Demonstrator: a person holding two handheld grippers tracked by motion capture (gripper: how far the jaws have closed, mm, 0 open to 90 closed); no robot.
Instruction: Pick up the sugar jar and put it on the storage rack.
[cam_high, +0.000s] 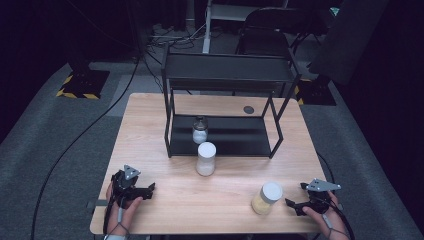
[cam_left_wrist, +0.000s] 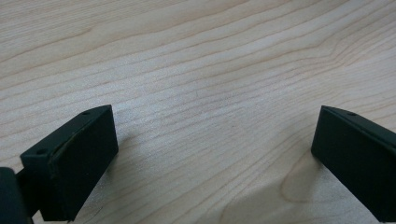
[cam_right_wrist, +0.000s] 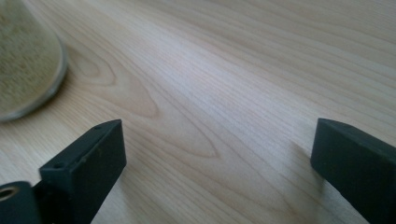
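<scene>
Meanwhile, both hand-held grippers rested low on the wooden counter (cam_high: 150, 125): the left hand-held gripper (cam_high: 149, 190) sat at about seven o'clock with its jaws spread wide and nothing between them, its own view showing bare wood grain. At about five o'clock the right hand-held gripper (cam_high: 295, 206) also stood open and empty, pointed toward the tan-filled jar (cam_high: 267, 198) just beside it; that jar's rounded base (cam_right_wrist: 28, 65) edged into the right gripper view, apart from the jaws. A white-lidded jar (cam_high: 206, 159) stood upright near the counter's centre, just in front of a black two-tier shelf (cam_high: 227, 70) at twelve o'clock, where a small dark-capped bottle (cam_high: 200, 130) sat on the lower tier.
</scene>
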